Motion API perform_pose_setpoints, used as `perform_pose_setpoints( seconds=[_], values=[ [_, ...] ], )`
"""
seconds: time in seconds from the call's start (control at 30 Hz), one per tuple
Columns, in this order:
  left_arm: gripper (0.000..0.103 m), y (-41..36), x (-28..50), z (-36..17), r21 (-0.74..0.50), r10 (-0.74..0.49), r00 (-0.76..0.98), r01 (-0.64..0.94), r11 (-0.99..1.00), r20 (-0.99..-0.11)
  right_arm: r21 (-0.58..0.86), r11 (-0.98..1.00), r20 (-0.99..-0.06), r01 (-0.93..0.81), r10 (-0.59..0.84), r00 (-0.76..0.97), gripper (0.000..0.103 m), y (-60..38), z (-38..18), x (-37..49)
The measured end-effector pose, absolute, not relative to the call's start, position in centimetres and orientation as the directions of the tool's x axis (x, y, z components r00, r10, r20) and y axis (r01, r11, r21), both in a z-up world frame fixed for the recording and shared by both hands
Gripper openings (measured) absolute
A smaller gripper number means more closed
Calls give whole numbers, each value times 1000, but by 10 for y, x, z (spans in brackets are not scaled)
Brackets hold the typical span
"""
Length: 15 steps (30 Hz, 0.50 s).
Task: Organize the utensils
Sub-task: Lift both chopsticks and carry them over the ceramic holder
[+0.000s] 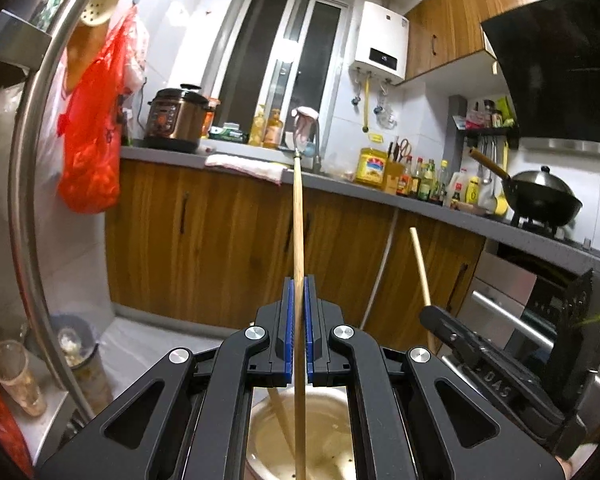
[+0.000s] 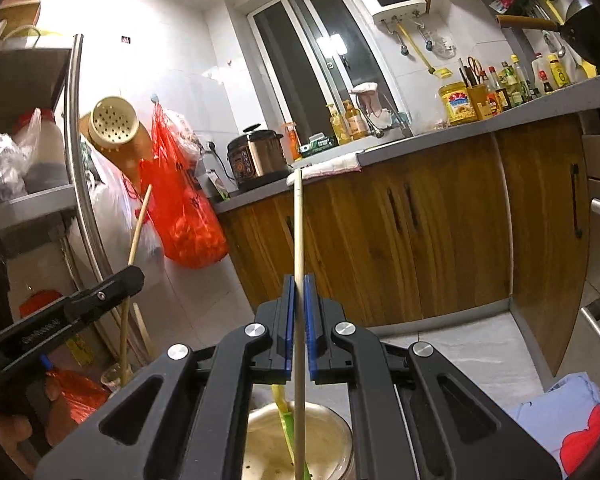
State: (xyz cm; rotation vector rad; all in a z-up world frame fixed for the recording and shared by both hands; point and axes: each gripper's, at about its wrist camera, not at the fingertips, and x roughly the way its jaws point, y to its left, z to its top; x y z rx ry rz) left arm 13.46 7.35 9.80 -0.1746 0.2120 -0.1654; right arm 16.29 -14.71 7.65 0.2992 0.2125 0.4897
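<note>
Nearest the left wrist lens, the left gripper (image 1: 299,292) has its blue pads pinched tight on a single wooden chopstick (image 1: 298,220), which runs upright between them, its upper end rising toward the countertop (image 1: 164,156) in the background and its lower end reaching down into a steel pot (image 1: 332,436) directly beneath. A second stick leans inside that pot beside it, so the pot looks to be either the collecting vessel or the place the sticks are being drawn from; which of the two cannot be told. The right gripper (image 2: 299,292) is likewise clamped on its own pale chopstick (image 2: 298,232), held vertical over the same pot (image 2: 332,436), where a green-and-yellow utensil (image 2: 284,420) leans against the inside. Holding each stick upright and centred between the pads probably keeps it from swinging and lets it pass cleanly through the pot's mouth. Each camera catches the other tool off to one side, gripping its stick. A red plastic bag (image 2: 184,216) and a perforated cream strainer (image 2: 114,124) hang on the wall behind, well apart from the work.
</note>
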Motion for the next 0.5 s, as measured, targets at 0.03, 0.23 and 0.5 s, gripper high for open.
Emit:
perform_pose_setpoints(
  seconds=[0.03,0.23,0.5],
  values=[
    [5,74,134,96,-186,-185,963,148,971,-199,329,842,-138,-428,491,860,5,-146,74,164],
    [5,75,133,84,-183,-225,938,181,966,-264,303,856,-196,-419,486,851,5,-147,64,162],
    [5,77,123,72,-171,-256,903,208,963,-345,248,856,-264,-453,510,819,5,-150,61,145]
  ],
)
